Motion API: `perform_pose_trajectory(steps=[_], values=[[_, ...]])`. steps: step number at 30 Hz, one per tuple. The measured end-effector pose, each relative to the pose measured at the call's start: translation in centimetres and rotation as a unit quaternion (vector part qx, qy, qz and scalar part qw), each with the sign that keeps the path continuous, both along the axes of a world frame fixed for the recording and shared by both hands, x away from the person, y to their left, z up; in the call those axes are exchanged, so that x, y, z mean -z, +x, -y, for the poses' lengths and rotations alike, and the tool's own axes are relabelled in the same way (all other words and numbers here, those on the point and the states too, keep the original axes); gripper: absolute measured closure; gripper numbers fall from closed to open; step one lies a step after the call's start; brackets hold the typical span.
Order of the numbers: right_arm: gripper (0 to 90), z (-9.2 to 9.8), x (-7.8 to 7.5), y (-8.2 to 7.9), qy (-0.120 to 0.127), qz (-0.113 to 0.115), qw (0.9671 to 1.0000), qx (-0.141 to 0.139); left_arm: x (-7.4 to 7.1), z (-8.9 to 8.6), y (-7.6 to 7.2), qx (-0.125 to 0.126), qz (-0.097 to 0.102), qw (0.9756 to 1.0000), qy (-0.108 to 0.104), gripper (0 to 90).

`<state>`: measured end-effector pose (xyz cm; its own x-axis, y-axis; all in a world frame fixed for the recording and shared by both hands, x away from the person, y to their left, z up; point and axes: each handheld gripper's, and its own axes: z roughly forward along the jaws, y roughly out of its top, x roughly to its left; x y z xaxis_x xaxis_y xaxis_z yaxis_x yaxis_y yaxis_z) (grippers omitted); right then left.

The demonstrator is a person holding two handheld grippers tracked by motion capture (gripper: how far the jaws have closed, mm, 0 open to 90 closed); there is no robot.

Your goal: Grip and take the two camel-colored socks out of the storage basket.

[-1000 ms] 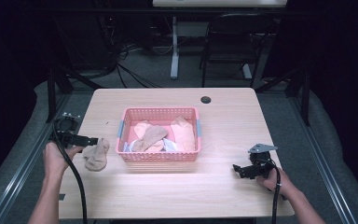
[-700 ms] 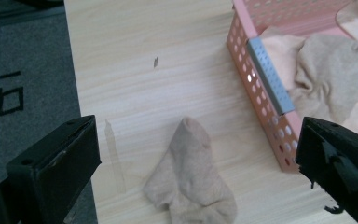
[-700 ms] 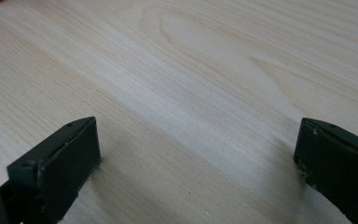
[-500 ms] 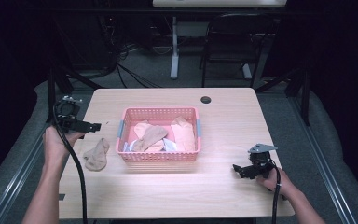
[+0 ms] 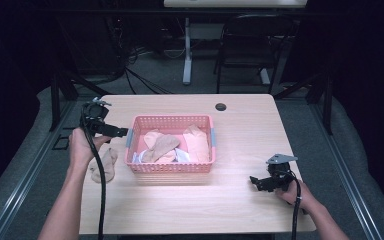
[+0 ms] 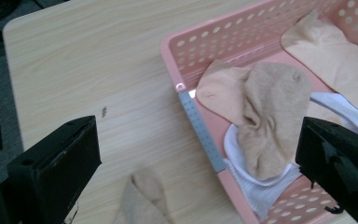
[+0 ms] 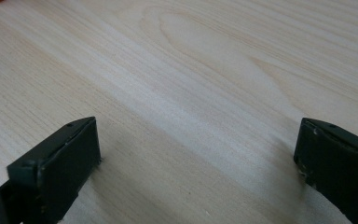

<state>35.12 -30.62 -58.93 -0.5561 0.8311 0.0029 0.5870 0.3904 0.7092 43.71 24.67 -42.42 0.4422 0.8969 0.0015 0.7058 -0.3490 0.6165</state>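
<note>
High view: left gripper (image 5: 121,132), jaws spread wide and empty, is held beside pink perforated plastic basket (image 5: 170,167); tan sock (image 6: 140,200) lies below it. Right gripper (image 5: 256,181) is likewise spread, empty, over bare wooden table (image 7: 191,93).

Loose tan sock (image 5: 105,165) on the bench: in the high view the left forearm and cable cross part of it; in the left gripper view (image 6: 142,200) the bottom edge cuts it off.

Pink basket (image 6: 200,121): far side and right end run out of the left gripper view.

White sock (image 6: 256,186) lies mostly buried under a tan sock (image 6: 270,126); its shape cannot be told.

Small dark round thing (image 5: 221,106) near the bench's far edge: too small to identify.
</note>
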Motion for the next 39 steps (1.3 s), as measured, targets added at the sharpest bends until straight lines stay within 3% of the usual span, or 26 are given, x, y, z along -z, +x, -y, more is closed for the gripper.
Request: perform_pose_trajectory(steps=[10, 21, 32, 34, 39], values=[[0.0, 0.0, 0.0, 0.0, 0.0, -0.001, 1.0, 0.0, 1.1, 3.4, 1.3, 0.04, -0.023, 0.9988, 0.014, 0.2], [0.0, 0.0, 0.0, 0.0, 0.0, -0.001, 1.0, 0.001, 3.3, 7.0, 2.7, 0.077, -0.067, 0.9942, 0.034, 3.1], [0.0, 0.0, 0.0, 0.0, 0.0, -0.001, 1.0, 0.001, 5.6, 9.3, 3.6, 0.092, -0.108, 0.9889, 0.043, 25.4], [0.0, 0.0, 0.0, 0.0, 0.0, 0.0, 1.0, 0.0, 6.3, 9.7, 3.8, 0.094, -0.127, 0.9864, 0.045, 31.1], [0.0, 0.0, 0.0, 0.0, 0.0, 0.0, 1.0, 0.0, 7.7, 10.5, 4.1, 0.091, -0.153, 0.9828, 0.049, 40.3]])
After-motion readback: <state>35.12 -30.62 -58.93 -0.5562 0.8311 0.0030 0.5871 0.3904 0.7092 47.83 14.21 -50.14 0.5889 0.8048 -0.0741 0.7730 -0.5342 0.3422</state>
